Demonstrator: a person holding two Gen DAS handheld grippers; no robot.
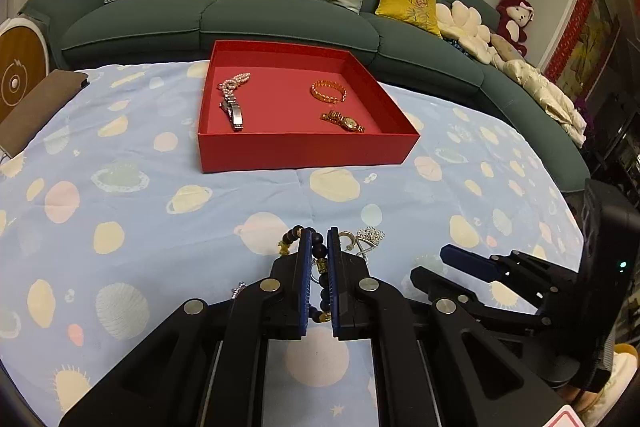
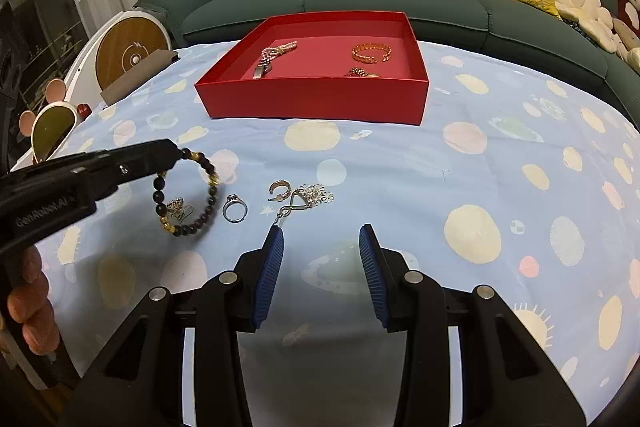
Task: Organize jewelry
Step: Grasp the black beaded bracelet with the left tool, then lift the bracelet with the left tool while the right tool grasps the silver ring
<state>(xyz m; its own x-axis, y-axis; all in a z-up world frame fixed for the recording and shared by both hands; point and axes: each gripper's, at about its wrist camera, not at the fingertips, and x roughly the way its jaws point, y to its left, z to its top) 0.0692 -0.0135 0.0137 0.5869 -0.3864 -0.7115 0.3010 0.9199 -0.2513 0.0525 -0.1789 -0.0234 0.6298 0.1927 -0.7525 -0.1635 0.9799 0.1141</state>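
Dark round-beaded bracelet with gold spacers (image 2: 188, 195) pinched in your left gripper (image 1: 319, 241), dangling above cloth, ready for red cardboard tray (image 1: 304, 151). Your right gripper (image 2: 321, 239) parted, empty, poised by silver ring (image 2: 234, 207).

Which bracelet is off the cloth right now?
The dark beaded bracelet, pinched in the left gripper and hanging from its jaws. The gold bracelet and pearl bracelet lie in the red box.
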